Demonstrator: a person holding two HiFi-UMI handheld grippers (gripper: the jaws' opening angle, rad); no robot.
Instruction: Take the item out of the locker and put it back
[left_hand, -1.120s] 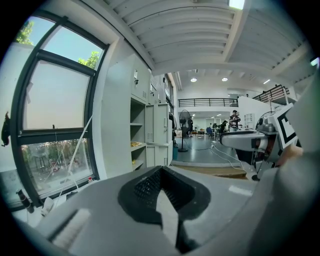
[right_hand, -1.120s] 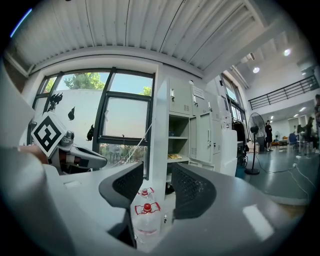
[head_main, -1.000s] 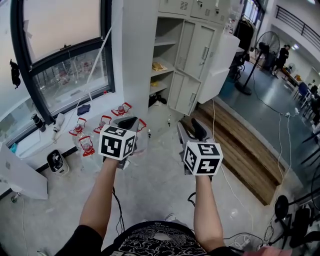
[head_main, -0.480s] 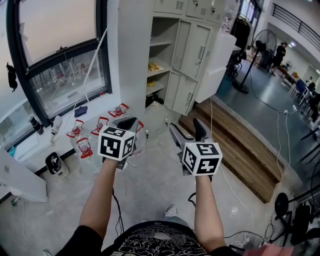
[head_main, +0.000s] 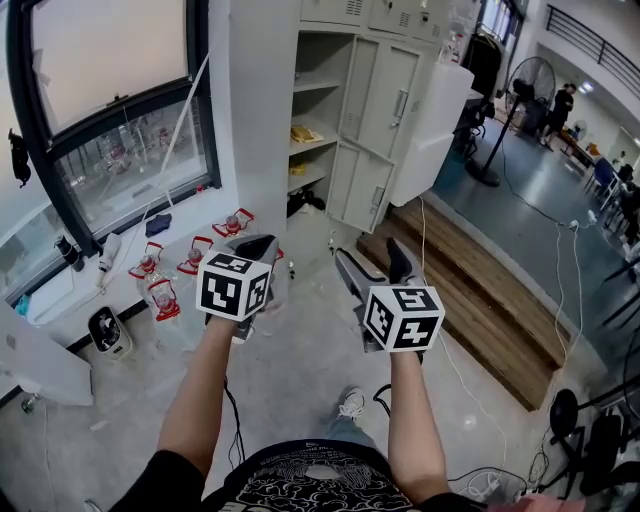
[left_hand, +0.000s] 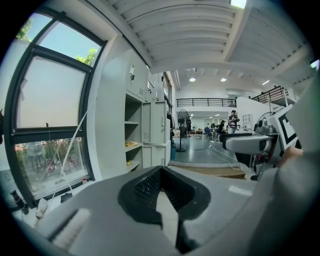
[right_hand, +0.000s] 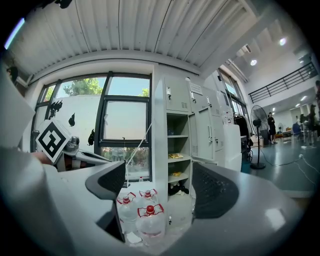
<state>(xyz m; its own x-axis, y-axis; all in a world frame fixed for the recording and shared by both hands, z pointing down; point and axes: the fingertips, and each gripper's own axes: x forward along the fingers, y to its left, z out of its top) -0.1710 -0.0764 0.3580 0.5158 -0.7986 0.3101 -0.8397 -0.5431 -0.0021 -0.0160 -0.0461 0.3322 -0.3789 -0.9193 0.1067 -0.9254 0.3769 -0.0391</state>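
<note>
Both claws are held side by side at the near edge, above the floor. Left claw (head_main: 262, 242): jaws closed together, nothing between them. Right claw (head_main: 372, 258): jaws have just been opening and now stand wide apart, nothing between them. Beyond, red-handled water bottles (head_main: 165, 290) stand on the floor below the window (head_main: 110, 100). Farthest, the locker (head_main: 378, 95) stands open; the yellow item (head_main: 303, 133) lies on a shelf inside, well apart from both claws

No legible words, brands or numbers anywhere. Only black-and-white square code patterns on the left marker cube (head_main: 234, 287) and the right marker cube (head_main: 405, 317).
</note>
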